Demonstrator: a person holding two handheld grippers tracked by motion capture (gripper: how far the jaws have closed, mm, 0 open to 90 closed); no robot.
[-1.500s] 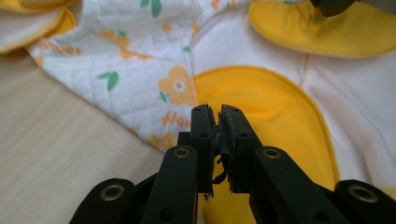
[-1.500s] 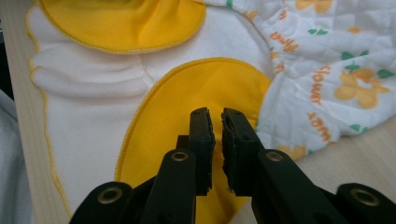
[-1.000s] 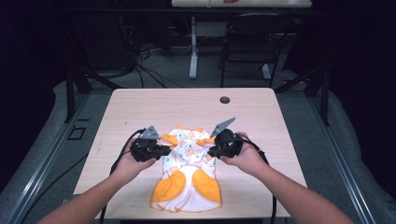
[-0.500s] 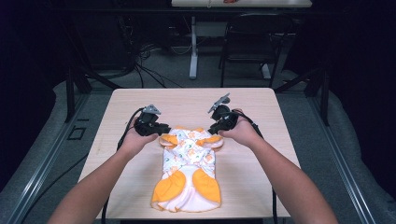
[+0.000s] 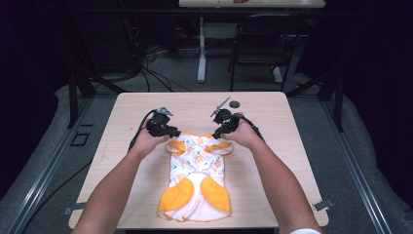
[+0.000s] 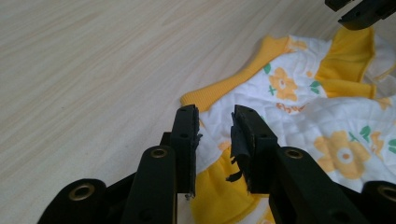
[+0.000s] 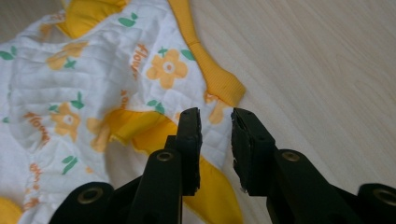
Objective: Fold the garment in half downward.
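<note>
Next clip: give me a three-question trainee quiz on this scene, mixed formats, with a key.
1. True or false: the left gripper is clamped on the baby garment.
2. The small dark round thing on the table lies: A) beyond the right gripper, near the far edge; B) on the garment; C) at the near left corner.
3. Fill in: the garment's cuffs are ____ in colour.

Key: 1. False, its jaws stand apart over the cloth, having just been opening. 2. A. 3. Orange-yellow.

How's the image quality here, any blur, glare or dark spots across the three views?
High view: table brightly lit, room around it nearly black, garment slightly washed out. Left gripper view: jaws near the lens are soft, fabric sharp. Right gripper view: even light, no glare, faint shadow under the jaws.
</note>
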